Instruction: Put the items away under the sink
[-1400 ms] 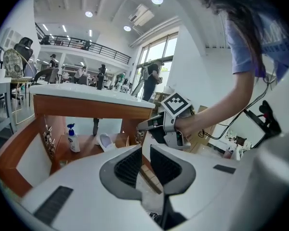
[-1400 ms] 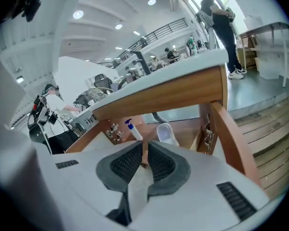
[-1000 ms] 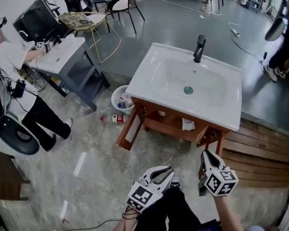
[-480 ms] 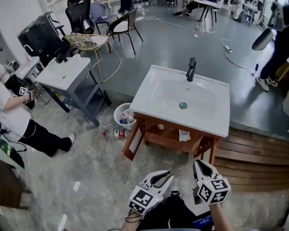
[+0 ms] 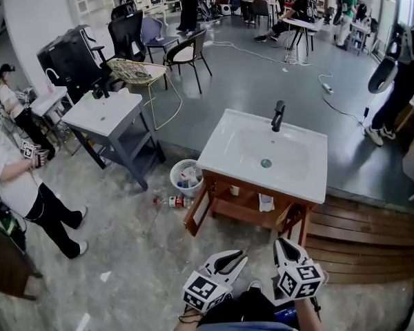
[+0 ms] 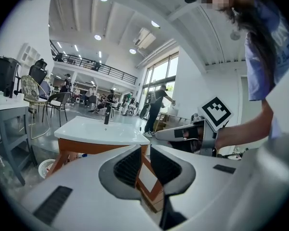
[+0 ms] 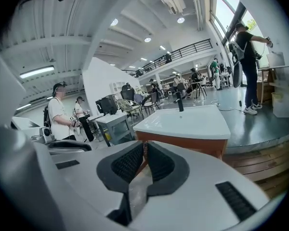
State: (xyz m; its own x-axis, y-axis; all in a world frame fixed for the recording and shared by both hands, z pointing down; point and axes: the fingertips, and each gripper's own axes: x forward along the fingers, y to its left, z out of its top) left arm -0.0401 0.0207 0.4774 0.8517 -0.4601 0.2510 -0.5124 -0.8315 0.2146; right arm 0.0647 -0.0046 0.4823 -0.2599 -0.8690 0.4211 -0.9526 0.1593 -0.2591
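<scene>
The white sink (image 5: 263,158) with a black faucet (image 5: 279,116) stands on a wooden cabinet (image 5: 241,205) whose doors hang open. On the shelf under the basin sits a white item (image 5: 265,202). A plastic bottle with a red label (image 5: 174,201) lies on the floor left of the cabinet. Beside it stands a white basket (image 5: 187,176) holding several containers. My left gripper (image 5: 236,256) and right gripper (image 5: 281,245) hover low, well short of the cabinet. Both are shut and hold nothing. The sink (image 6: 98,129) shows past the left gripper (image 6: 145,150), and the sink (image 7: 183,124) also shows past the right gripper (image 7: 144,146).
A grey side table with a white top (image 5: 103,112) stands at the left, with chairs (image 5: 186,50) behind it. A person (image 5: 21,185) stands at the far left. Wooden steps (image 5: 366,240) run along the right of the cabinet. Another person (image 5: 400,74) is at the right edge.
The head view has tilted up and drawn back, so the sink sits farther away. Both grippers stay low and shut. The person at the left has shifted.
</scene>
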